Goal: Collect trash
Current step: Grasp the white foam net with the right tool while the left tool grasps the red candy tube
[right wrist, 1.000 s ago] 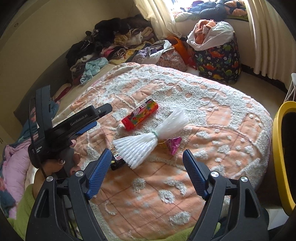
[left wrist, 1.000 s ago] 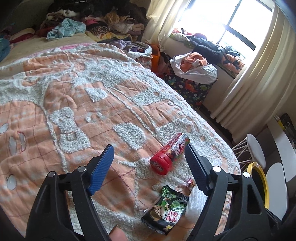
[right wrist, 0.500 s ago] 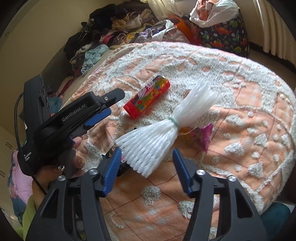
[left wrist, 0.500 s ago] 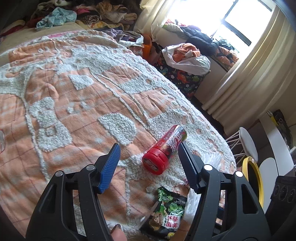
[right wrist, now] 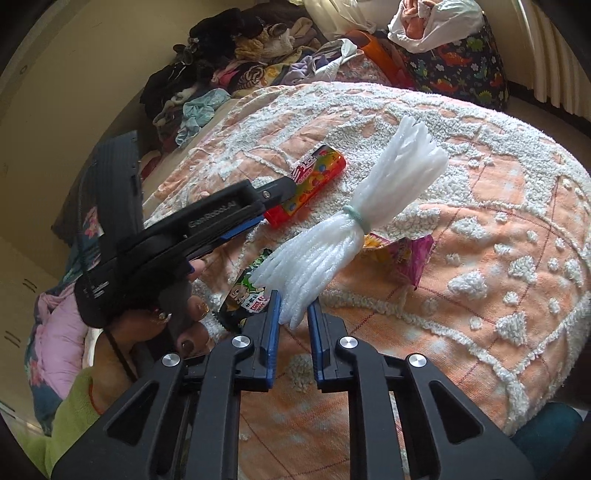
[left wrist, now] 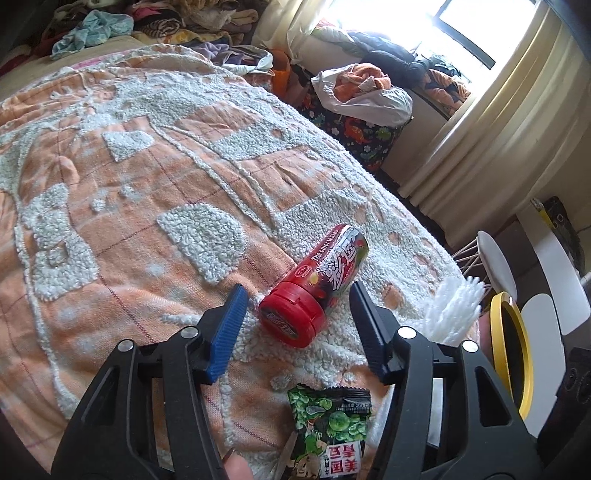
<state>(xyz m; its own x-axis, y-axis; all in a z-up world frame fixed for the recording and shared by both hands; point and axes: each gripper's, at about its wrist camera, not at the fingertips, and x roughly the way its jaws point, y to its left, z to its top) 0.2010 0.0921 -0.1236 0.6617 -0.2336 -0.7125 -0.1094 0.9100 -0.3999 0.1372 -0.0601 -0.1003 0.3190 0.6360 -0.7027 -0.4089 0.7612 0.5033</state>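
Note:
A red candy tube (left wrist: 314, 291) lies on the orange-and-white bedspread (left wrist: 147, 184). My left gripper (left wrist: 297, 295) straddles the tube's capped end; its jaws are closing and the pads stand a little clear of the tube. A white foam net (right wrist: 369, 206), tied with a green band, lies across the bed, and my right gripper (right wrist: 293, 306) is shut on its near end. A green snack packet (left wrist: 328, 424) lies just below the tube. A pink wrapper (right wrist: 410, 254) sticks out from under the net. The right wrist view shows the tube (right wrist: 321, 173) partly hidden by the left gripper.
A yellow-rimmed bin (left wrist: 517, 350) stands off the bed's right edge, beside white chairs (left wrist: 495, 258). A clothes pile (left wrist: 147, 22) covers the far end of the bed. A patterned bag stuffed with laundry (left wrist: 365, 92) sits under the window. A hand in a green sleeve (right wrist: 66, 413) holds the left gripper.
The left gripper came down onto the candy tube and its jaws narrowed around it. The right gripper sank to the foam net and went from wide open to shut on its end.

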